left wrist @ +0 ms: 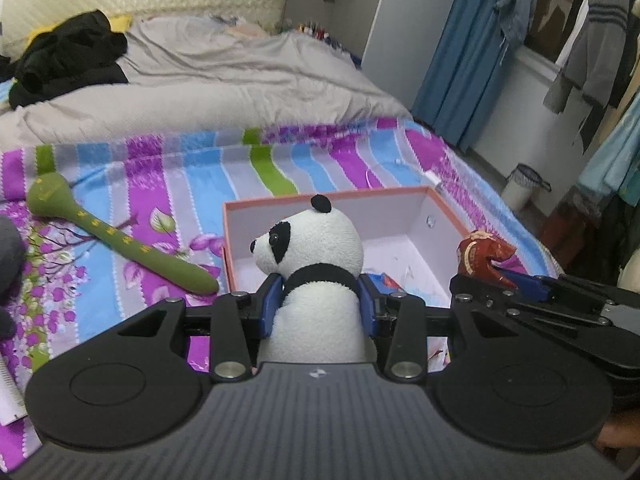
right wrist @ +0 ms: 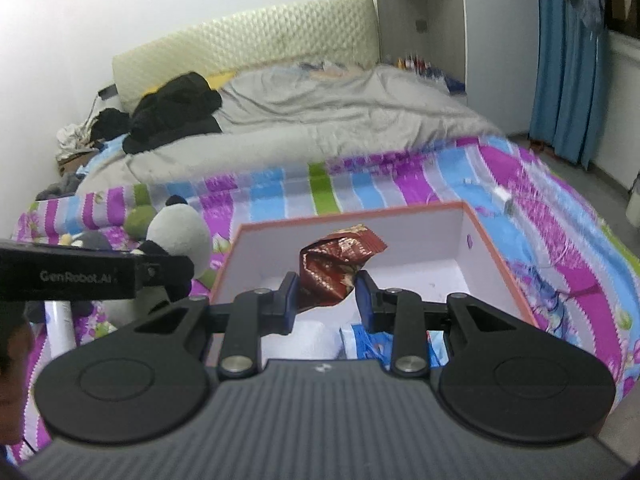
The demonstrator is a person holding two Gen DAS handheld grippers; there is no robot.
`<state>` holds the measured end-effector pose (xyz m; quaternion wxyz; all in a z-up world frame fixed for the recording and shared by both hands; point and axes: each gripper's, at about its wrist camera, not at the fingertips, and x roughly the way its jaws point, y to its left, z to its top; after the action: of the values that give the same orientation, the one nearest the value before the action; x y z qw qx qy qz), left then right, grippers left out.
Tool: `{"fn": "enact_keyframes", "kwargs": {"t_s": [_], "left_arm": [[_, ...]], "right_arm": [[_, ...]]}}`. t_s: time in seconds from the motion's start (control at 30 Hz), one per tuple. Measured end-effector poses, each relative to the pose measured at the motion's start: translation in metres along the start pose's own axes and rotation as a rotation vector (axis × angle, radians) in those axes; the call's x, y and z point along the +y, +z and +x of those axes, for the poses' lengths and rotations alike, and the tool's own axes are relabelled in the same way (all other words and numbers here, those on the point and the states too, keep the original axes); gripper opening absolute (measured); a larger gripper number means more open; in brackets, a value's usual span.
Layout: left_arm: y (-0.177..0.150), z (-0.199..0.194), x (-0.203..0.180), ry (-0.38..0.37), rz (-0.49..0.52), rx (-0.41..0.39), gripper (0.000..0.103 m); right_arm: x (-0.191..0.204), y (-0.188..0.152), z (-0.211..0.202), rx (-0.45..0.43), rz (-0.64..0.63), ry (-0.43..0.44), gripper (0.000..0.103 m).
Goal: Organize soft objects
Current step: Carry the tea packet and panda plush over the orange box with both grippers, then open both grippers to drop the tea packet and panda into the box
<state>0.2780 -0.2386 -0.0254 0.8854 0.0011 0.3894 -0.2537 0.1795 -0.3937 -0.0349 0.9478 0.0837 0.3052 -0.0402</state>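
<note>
A black-and-white plush panda (left wrist: 316, 264) stands upright between the blue pads of my left gripper (left wrist: 320, 300), which is shut on its neck, in front of the near wall of an open pink-rimmed box (left wrist: 332, 200). My right gripper (right wrist: 326, 296) is shut on a crumpled red foil packet (right wrist: 332, 268), holding it above the box (right wrist: 472, 216). The same packet (left wrist: 482, 256) and right gripper (left wrist: 520, 280) show at the right of the left wrist view. In the right wrist view the panda (right wrist: 178, 236) shows at the left behind the left gripper's body.
The box stands on a striped floral bedsheet (left wrist: 180, 184). A green plush club (left wrist: 120, 240) lies left of it. Blue and white packets (right wrist: 372, 340) lie inside the box. A grey duvet (left wrist: 220, 80) and black clothes (left wrist: 68, 60) lie further up the bed. A bin (left wrist: 522, 188) stands on the floor.
</note>
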Motion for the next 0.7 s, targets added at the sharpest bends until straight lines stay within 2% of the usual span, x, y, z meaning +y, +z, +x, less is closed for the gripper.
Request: {"fn": "enact_keyframes", "kwargs": {"t_s": [0.4,0.57,0.67,0.7], "left_arm": [[0.0,0.087,-0.014,-0.043,0.031,0.16,0.046],[-0.002,0.105,-0.014,-0.048,0.032,0.195,0.046],[0.001,0.107,-0.013,-0.048,0.031,0.201,0.052],[0.001,0.105,-0.013,-0.048,0.028,0.197,0.057]], "right_arm": [[-0.043,-0.02,0.064,0.191,0.089,-0.015,0.035],[-0.05,-0.027,0.078,0.225,0.102,-0.019,0.034],[-0.053,-0.027,0.081,0.232,0.112,-0.023,0.036],[-0.053,-0.026,0.081,0.233,0.115,-0.028,0.04]]}}
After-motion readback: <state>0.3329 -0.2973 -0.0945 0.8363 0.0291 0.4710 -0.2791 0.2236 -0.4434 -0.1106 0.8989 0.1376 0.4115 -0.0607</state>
